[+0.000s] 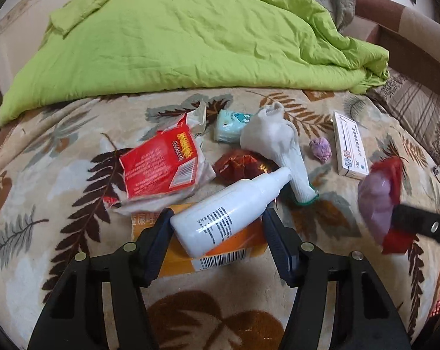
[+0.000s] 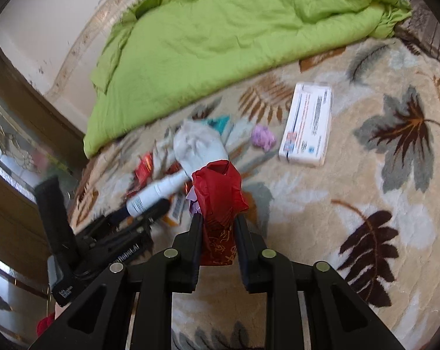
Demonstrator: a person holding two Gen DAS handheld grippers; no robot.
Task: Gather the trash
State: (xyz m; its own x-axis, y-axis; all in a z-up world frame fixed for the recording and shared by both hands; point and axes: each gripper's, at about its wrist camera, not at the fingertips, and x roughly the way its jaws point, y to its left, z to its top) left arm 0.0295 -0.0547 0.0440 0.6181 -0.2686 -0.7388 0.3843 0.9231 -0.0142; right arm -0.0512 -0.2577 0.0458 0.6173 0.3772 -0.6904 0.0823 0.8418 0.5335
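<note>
Open leaf-print blanket lies from 1 to 5 o'clock of the right gripper, broken only by the white medicine box at 1 o'clock. From 9 to 12 o'clock, the white spray bottle, grey sock and left gripper crowd the way; the green quilt walls off the far side.

The orange box under the white bottle shows large Chinese characters, of which "康" reads clearly, and a barcode on its near edge. The white box carries "28" near its lower corner; its other print is too small to read. The left tool bears lettering ending in "AI".
</note>
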